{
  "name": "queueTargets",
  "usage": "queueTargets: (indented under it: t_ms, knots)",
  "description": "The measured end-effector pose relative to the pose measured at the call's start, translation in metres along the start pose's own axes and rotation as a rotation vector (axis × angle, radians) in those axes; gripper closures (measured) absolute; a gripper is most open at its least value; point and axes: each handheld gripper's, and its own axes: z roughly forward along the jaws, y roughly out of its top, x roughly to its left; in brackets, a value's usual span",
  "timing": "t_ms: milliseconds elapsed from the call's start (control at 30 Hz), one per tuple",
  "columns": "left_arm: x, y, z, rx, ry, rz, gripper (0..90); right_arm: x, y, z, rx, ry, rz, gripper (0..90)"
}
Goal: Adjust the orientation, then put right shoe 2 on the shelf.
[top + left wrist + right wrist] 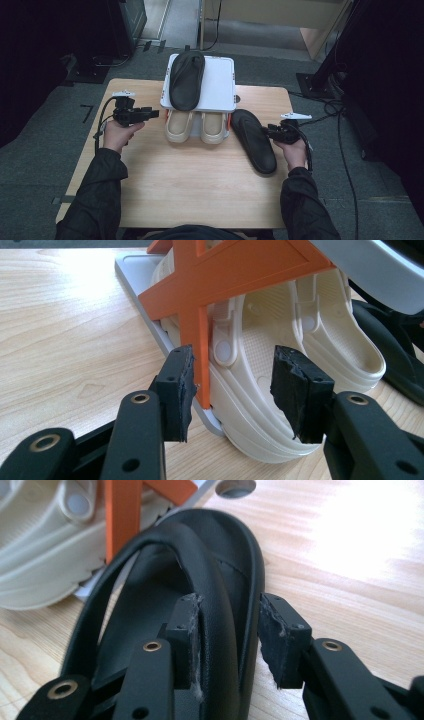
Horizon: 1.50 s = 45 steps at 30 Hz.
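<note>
Both sleeves (100, 195) are dark and puffy. The left gripper (232, 385) and right gripper (227, 630) are black, with brass rivets, worn pads (295, 390), grey top plates and black cables.

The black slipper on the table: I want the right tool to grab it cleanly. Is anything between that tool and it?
Nothing visible. The right tool already straddles the outer edge of the black slipper, jaws open, one inside against the strap, the other outside, slightly apart.

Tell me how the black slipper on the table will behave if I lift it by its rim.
The black slipper looks soft and rubbery, so it will probably sag from the right gripper. Its smooth, glossy edge may slip. It seems light.
</note>
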Motion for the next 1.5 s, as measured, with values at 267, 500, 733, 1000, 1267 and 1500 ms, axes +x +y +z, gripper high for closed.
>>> queueTargets:
  t_ms: [267, 500, 733, 1000, 1267, 1500]
  knots:
    - [0.000, 0.000, 0.000, -0.001, -0.001, -0.001, 52.1, 0.005, -0.002, 0.018, 0.051, 0.001, -0.044, 61.4]
    - [0.000, -0.001, 0.001, 0.005, -0.001, 0.004, 52.1, 0.010, -0.003, 0.024, 0.063, -0.015, -0.062, 65.8]
    - [0.000, -0.001, 0.001, -0.001, 0.001, 0.000, 52.1, 0.008, -0.002, 0.021, 0.075, -0.013, -0.016, 72.4]
    - [0.001, -0.001, -0.001, -0.006, 0.002, 0.003, 52.1, 0.013, 0.003, 0.020, 0.093, -0.042, 0.040, 73.4]
    - [0.001, -0.001, -0.001, -0.011, 0.004, 0.002, 52.1, 0.015, 0.006, 0.016, 0.089, -0.060, 0.078, 73.3]
    - [-0.001, -0.002, 0.000, -0.007, -0.001, 0.006, 52.1, 0.020, 0.013, 0.010, 0.086, -0.061, 0.123, 73.3]
